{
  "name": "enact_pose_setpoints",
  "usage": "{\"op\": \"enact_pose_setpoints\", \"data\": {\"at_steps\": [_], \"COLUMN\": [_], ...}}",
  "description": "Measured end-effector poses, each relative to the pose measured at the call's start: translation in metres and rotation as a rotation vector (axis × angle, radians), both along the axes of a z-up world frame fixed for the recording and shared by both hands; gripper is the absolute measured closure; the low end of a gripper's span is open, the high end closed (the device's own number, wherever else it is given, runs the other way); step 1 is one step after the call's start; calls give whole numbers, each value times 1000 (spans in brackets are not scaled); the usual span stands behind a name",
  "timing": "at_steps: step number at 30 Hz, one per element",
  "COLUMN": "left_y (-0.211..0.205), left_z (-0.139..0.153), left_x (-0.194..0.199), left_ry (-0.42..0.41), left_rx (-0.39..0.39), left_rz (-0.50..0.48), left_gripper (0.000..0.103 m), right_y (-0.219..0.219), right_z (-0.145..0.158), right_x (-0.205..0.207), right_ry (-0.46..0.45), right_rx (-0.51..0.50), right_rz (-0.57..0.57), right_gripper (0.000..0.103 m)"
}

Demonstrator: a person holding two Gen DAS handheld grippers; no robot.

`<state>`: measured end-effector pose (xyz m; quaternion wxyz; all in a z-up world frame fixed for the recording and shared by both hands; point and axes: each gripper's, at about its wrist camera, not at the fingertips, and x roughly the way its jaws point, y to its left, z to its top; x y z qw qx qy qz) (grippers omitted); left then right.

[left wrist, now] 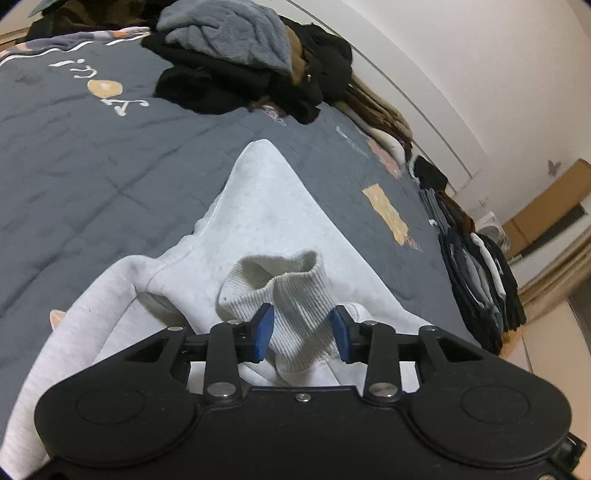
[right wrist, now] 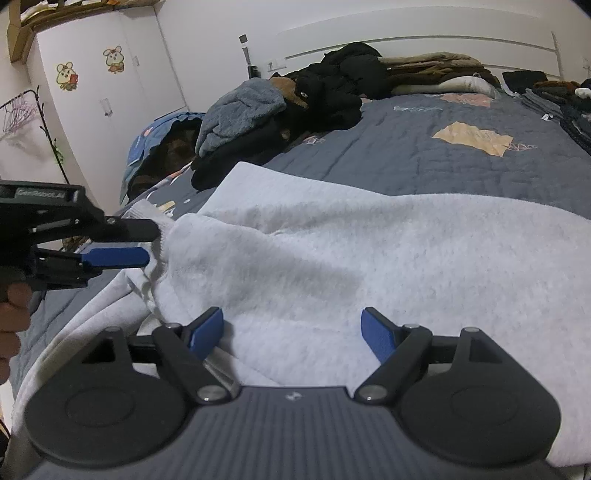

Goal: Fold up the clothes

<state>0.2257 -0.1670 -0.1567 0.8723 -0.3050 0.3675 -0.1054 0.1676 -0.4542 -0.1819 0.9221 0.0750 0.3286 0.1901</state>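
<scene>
Item: light grey sweatshirt [left wrist: 266, 206], fleece-backed cotton knit, lying spread across the near part of the bed [left wrist: 92, 155] on a dark grey quilt. One sleeve is lying over the body, its ribbed cuff [left wrist: 291, 291] standing up, open-mouthed.

Left gripper [left wrist: 302, 332]: the blue-padded fingers [left wrist: 264, 332] are flanking the sleeve just below the cuff, one on each side. The right wrist view is showing the fingers as two bars with a narrow gap, cloth bunching between them at the tips [right wrist: 151, 243]. They appear to be pinching the sleeve lightly, though how firmly is hard to tell.

Right gripper [right wrist: 293, 334]: fingers spread wide, hovering over the sweatshirt body, gripping nothing.

Handling, as judged:
- Weight: light to moderate; one pinch is likely enough to lift a sleeve, two for the body.
- Stiffness: none; the cloth is draping and sagging, so any lifted edge will be trailing the rest.
- Surface: fuzzy, not slippery; the pads should be gripping well.
- Fragility: low; the ribbing is stretchy and may be pulling out of shape if tugged hard.

Where to take hold: the ribbed cuff or the seam just behind it for the sleeve, as thicker layers give the fingers more to bite; the hem or shoulder seam for the body.

Also on the bed: loose heap of dark garments [right wrist: 325, 96] with a grey-blue fleece [left wrist: 229, 33] toward the headboard; folded stack [left wrist: 476, 258] along the far edge.
</scene>
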Motion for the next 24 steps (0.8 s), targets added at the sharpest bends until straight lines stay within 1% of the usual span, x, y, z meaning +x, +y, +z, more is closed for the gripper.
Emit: {"op": "enact_pose_setpoints", "data": {"at_steps": [1, 3, 4, 5, 8, 11, 13, 17, 18, 19, 20, 22, 24], "left_y": [-1, -2, -2, 0, 8, 17, 23, 23, 22, 21, 19, 17, 13], "left_z": [-3, -9, -12, -14, -19, -16, -15, -18, -17, -16, -15, -13, -11], "left_x": [0, 1, 0, -1, -8, -19, -25, -26, -25, -25, -25, -27, -28], "left_ry": [-2, -8, -6, 0, -1, -23, -17, 26, 30, 26, 18, -9, -40], "left_rx": [-3, -24, -40, -59, -87, -114, -130, -150, -152, -150, -146, -127, -99], "left_rz": [9, 12, 18, 30, 76, 108, 106, 78, 77, 73, 69, 70, 69], "left_gripper": [70, 87, 98, 103, 103, 103, 103, 103, 101, 91, 71, 53, 53], "right_y": [1, 2, 2, 2, 0, -7, -11, -16, -12, -8, -5, 3, 11], "right_z": [0, 0, 0, 0, 1, 7, 15, 38, 42, 45, 49, 57, 64], "right_x": [0, -1, -2, -2, 0, 4, 6, 5, 13, 21, 28, 44, 60], "right_ry": [0, -1, -1, -1, 6, 14, 13, -34, -30, -26, -22, -14, -7], "right_rx": [-5, -15, -19, -22, -10, 53, 102, 166, 154, 141, 128, 102, 76], "right_rz": [5, 15, 19, 22, 22, 5, 1, -13, -1, 11, 23, 47, 71], "right_gripper": [22, 22, 22, 22, 22, 22, 22, 22, 22, 22, 22, 22, 22]}}
